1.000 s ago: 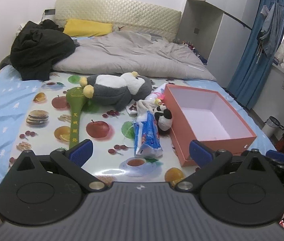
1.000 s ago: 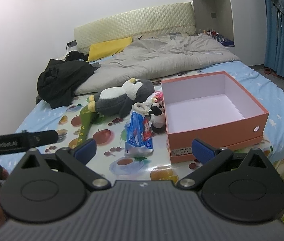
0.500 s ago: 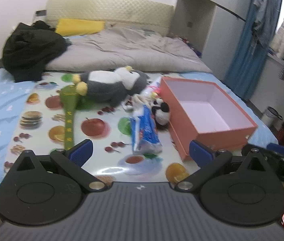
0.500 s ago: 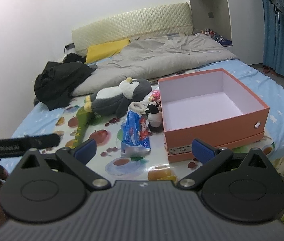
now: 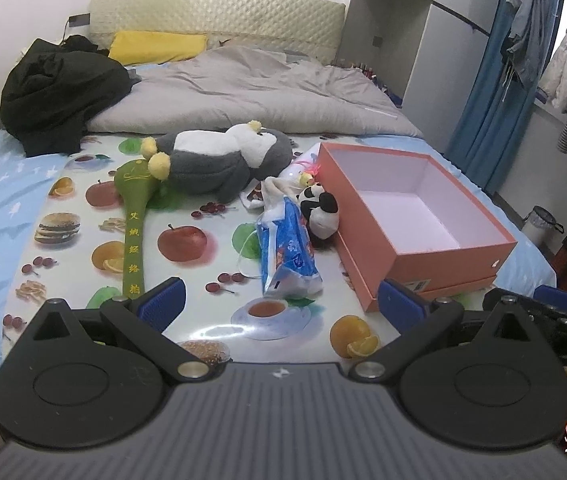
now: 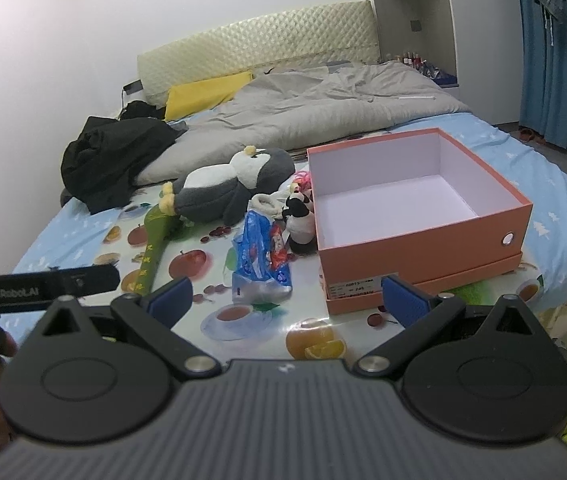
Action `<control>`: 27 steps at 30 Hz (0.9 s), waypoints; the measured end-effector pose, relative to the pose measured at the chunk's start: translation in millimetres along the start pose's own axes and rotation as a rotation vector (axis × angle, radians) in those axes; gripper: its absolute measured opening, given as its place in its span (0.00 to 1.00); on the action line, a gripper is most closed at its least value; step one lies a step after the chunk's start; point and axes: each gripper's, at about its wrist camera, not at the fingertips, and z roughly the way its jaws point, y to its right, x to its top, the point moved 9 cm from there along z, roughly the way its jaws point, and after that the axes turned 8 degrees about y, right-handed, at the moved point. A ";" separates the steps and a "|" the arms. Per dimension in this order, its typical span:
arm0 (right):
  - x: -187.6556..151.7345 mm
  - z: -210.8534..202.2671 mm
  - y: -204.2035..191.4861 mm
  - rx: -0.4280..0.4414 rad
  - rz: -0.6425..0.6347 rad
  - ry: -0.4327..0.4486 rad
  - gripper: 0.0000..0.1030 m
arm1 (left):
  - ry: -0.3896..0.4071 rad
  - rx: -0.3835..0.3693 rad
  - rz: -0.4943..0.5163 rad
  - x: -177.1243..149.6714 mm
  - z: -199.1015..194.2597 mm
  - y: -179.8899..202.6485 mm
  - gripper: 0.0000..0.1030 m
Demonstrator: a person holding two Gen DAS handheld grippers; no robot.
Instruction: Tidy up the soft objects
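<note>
An open orange box (image 5: 411,216) (image 6: 415,208) with a white inside stands on the fruit-print mat, holding nothing I can see. Left of it lie a grey and white penguin plush (image 5: 219,160) (image 6: 227,188), a small panda plush (image 5: 321,212) (image 6: 299,220), a blue plastic pack (image 5: 287,256) (image 6: 261,260), a green massage hammer (image 5: 135,216) (image 6: 155,240) and a white cloth piece (image 5: 277,188). My left gripper (image 5: 279,308) is open and empty, short of the blue pack. My right gripper (image 6: 287,300) is open and empty near the box's front corner.
A fruit-print mat (image 5: 187,264) covers the near part of the bed. A grey duvet (image 5: 251,96), a black clothes heap (image 5: 55,92) and a yellow pillow (image 5: 155,46) lie behind. Blue curtains (image 5: 491,112) and a bin (image 5: 539,224) stand to the right.
Both grippers have shifted slightly over the bed's near edge, so the view has tilted a little. The objects on the mat have not moved. Both grippers stay open.
</note>
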 end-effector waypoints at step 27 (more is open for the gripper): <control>-14.3 21.9 1.4 0.003 0.004 -0.025 1.00 | -0.033 -0.051 -0.049 -14.1 31.0 -12.3 1.00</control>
